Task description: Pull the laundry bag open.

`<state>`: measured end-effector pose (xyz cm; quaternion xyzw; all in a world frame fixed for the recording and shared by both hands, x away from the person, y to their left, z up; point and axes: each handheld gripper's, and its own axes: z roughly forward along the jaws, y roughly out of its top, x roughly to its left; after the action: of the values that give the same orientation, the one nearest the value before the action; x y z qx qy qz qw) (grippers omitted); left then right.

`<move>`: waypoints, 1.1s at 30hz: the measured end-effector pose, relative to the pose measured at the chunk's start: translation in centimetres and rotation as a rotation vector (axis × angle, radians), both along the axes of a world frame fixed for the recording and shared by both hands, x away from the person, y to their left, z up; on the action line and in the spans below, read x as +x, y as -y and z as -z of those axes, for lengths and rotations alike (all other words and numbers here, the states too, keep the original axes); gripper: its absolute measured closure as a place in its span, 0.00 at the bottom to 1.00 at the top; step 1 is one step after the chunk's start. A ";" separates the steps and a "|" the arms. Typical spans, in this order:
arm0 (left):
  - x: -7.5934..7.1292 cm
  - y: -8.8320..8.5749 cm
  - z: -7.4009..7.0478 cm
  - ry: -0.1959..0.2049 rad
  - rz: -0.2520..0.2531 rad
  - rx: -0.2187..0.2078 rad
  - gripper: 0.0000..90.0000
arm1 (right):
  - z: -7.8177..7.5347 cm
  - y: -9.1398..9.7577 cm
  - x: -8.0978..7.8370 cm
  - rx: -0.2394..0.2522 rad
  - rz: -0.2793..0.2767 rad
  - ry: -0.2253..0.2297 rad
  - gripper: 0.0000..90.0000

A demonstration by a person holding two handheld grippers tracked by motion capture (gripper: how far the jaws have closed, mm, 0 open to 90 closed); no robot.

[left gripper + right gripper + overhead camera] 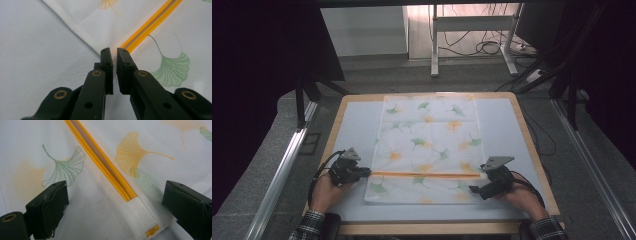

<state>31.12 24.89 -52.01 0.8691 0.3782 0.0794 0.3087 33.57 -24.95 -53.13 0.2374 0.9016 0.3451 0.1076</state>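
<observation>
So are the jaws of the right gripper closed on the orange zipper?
No. In the right gripper view the right gripper has its jaws wide apart, either side of the orange zipper end, touching nothing.

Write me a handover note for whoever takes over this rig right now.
Left gripper: fingers shut at the left end of the orange zipper, seemingly on its pull, which is hidden.
Right gripper: fingers open, straddling the zipper's right end, not pressing.
The white mesh bag with leaf print lies flat on the table.
Done: both ends reached; the zipper looks partly open by the right end.
Left: probably clamp the right end, then slide the zipper.
</observation>
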 end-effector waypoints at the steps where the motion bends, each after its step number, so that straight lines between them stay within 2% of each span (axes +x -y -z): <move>1: 0.0 0.0 0.1 -0.002 -0.005 -0.006 0.94 | 0.0 0.0 0.0 0.000 0.000 0.000 0.07; 3: -0.1 -0.1 0.1 -0.007 -0.006 0.002 0.94 | 0.0 0.0 0.0 0.000 -0.001 0.001 0.07; 6: -0.3 -0.3 0.3 -0.016 -0.005 -0.009 0.94 | 0.0 0.0 0.0 0.000 -0.001 0.000 0.07; 7: -0.3 -0.4 0.3 -0.012 -0.014 0.009 0.95 | 0.0 0.0 0.0 0.000 -0.001 0.000 0.07; 8: -0.4 -0.3 0.4 0.008 -0.049 0.102 1.00 | 0.0 0.0 0.0 0.000 -0.002 0.000 0.07; 9: -0.5 -0.6 0.7 0.010 -0.065 0.161 1.00 | 0.0 0.0 0.0 0.000 -0.002 0.001 0.07; 11: -0.4 -2.1 0.8 -0.013 -0.076 0.013 1.00 | 0.0 0.0 0.0 0.000 -0.002 0.001 0.07; 13: -0.7 -2.2 0.2 0.012 -0.081 0.008 1.00 | 0.0 0.0 0.0 0.001 -0.003 0.000 0.07; 15: -0.9 -1.9 -0.4 0.030 -0.054 -0.049 1.00 | 0.0 0.0 0.0 0.000 -0.002 -0.001 0.07; 20: -0.8 -1.1 -0.1 0.025 -0.033 -0.015 1.00 | 0.0 0.0 0.0 0.000 -0.001 0.000 0.07; 25: -0.8 -1.4 0.0 0.043 -0.050 -0.035 1.00 | 0.0 0.0 0.0 0.003 -0.002 0.003 0.07; 33: -0.7 -1.1 0.2 0.059 -0.069 -0.027 0.72 | -0.1 -0.2 0.0 -0.009 0.003 -0.002 0.07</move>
<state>30.45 26.03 -52.20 0.8485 0.3996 0.1106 0.3287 33.60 -24.80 -53.03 0.2389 0.9028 0.3408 0.1081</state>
